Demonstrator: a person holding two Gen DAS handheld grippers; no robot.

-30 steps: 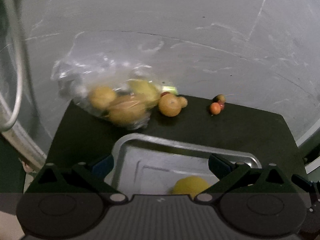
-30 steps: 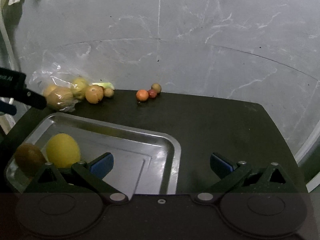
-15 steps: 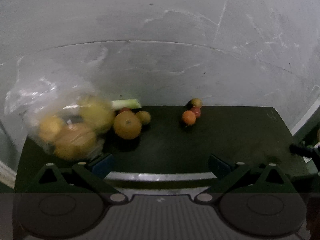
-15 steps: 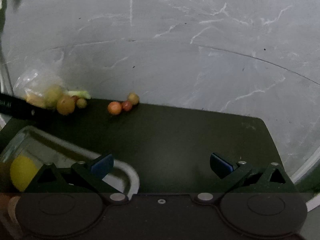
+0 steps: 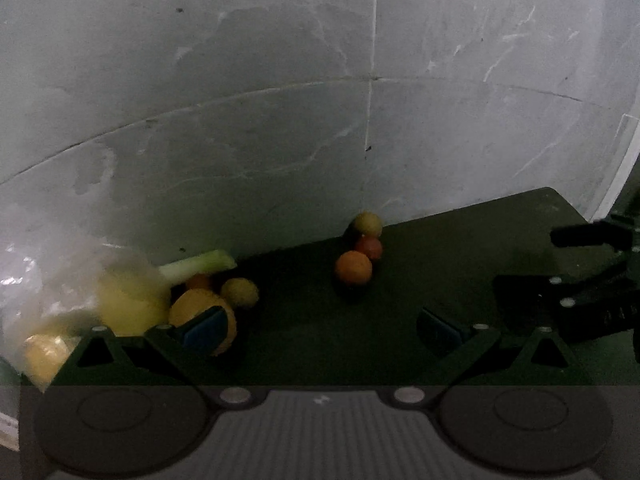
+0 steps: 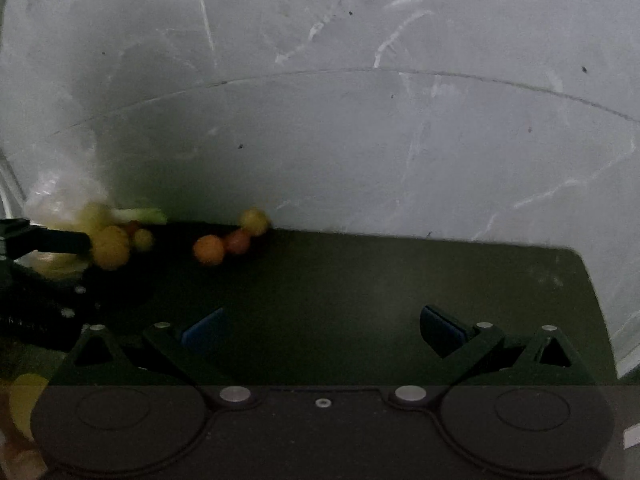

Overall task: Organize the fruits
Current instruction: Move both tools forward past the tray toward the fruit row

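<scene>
Step in hand, as I judge it: reaching for the next loose fruit, nothing gripped yet.

Left gripper [image 5: 320, 324]: jaws wide, empty, low over the dark green bench [image 5: 460, 248]. Its left finger overlaps the large orange citrus fruit [image 5: 200, 312] in view; contact cannot be told. Beside that fruit: a small yellow-green round fruit [image 5: 240, 292], a pale green stalk [image 5: 200, 264], and a crumpled clear plastic bag of yellow fruit [image 5: 60, 312] against the grey wall [image 5: 280, 120].

Near the wall stands a touching cluster: small orange round fruit [image 5: 353, 267], small red fruit [image 5: 369, 247], small yellow-green fruit [image 5: 366, 222].

Right gripper [image 6: 320, 326]: jaws wide, empty, over bare bench, well apart from the cluster.

Next move probably calls for centring the jaws on one fruit and closing gently; round fruit may roll.

Against half a second ago: the metal tray's rim has left the left view, the fruit looms closer, and the right gripper now shows at that view's right edge.
</scene>
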